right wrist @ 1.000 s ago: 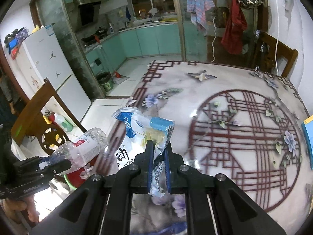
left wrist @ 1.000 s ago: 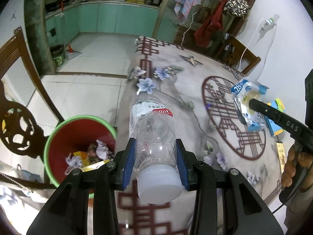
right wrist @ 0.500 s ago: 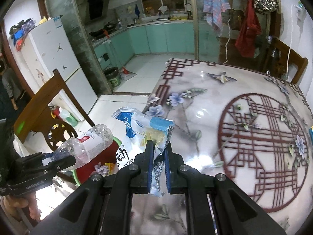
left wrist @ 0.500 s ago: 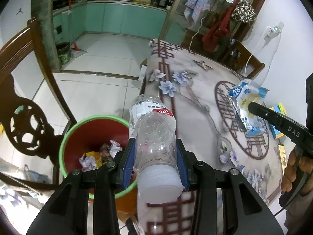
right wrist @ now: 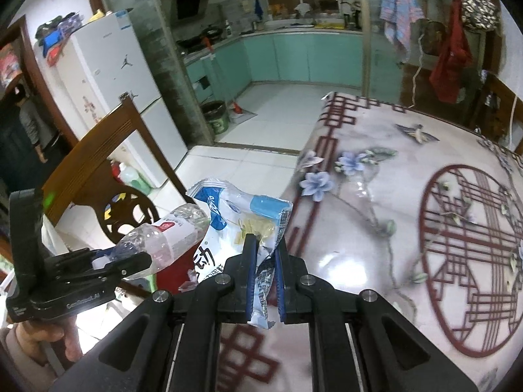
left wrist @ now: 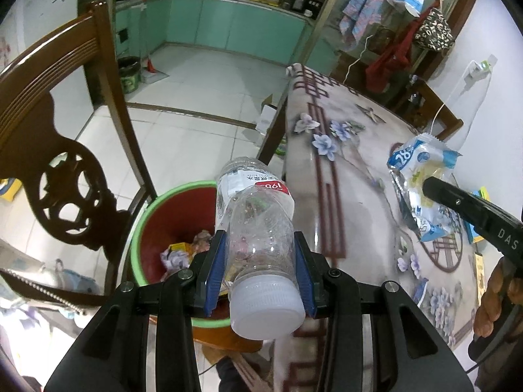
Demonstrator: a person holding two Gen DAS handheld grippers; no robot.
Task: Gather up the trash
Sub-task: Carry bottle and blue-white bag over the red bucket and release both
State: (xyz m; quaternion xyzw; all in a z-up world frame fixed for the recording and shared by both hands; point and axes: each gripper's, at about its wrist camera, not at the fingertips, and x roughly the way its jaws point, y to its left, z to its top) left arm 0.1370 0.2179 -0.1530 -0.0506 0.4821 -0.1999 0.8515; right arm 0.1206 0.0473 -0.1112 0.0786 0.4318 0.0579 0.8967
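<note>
The left gripper (left wrist: 260, 269) clamps a bottle (left wrist: 258, 228) above the bin (left wrist: 143, 215); a wrapper (left wrist: 421, 176) hangs right of the bin.

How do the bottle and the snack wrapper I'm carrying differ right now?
The bottle is clear, rigid plastic with a white cap; the wrapper is a crumpled blue-and-white bag. The left gripper clamps the bottle near its cap with jaws part open; the right gripper pinches the wrapper nearly shut. The bottle hangs over the bin; the wrapper is over the table. Both look empty.

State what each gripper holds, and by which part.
Left gripper: clear plastic bottle, clamped near its capped end. Right gripper: blue-and-white snack wrapper, pinched at its lower end.
</note>
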